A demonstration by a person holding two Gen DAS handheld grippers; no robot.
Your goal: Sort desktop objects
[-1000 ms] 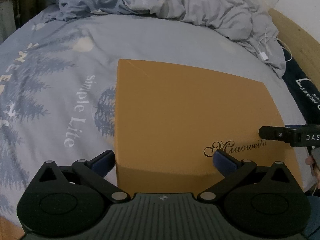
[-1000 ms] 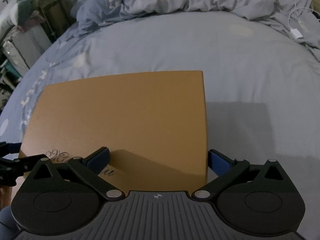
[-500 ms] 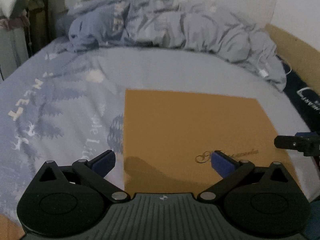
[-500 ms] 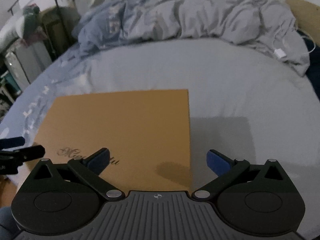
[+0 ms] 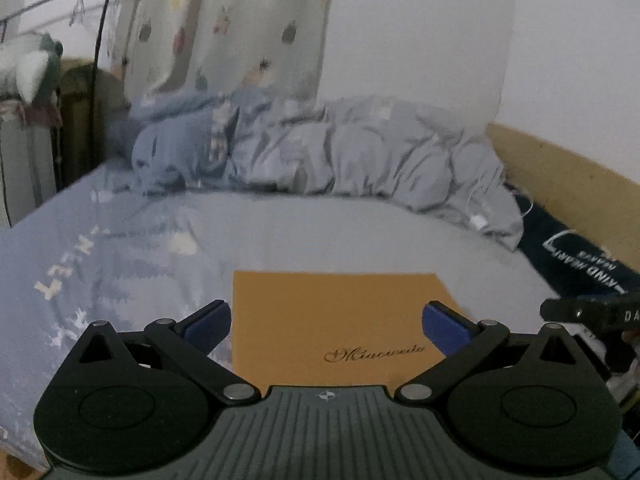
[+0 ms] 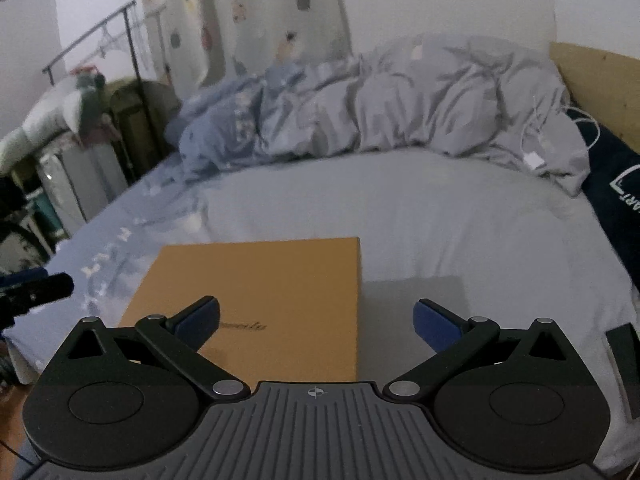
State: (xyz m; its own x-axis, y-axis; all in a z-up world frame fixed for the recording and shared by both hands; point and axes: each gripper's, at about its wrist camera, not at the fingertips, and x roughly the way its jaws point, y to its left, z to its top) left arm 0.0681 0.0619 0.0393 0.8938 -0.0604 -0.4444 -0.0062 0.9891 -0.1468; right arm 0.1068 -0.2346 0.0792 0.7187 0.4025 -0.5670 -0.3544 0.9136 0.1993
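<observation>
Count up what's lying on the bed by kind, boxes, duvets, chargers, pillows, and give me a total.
Orange boxes: 1, the orange box, flat on the sheet.
Duvets: 1, the crumpled duvet.
Chargers: 1, the white charger with its cable.
Dark pillows: 1, the dark pillow.
Total: 4.

The box [image 5: 340, 320] is mustard-orange with dark script lettering. The bedsheet [image 5: 120, 264] is pale blue, printed with darker trees and white letters. The duvet [image 6: 400, 108] is grey-blue. The curtain [image 5: 224, 20] is cream with small motifs.
</observation>
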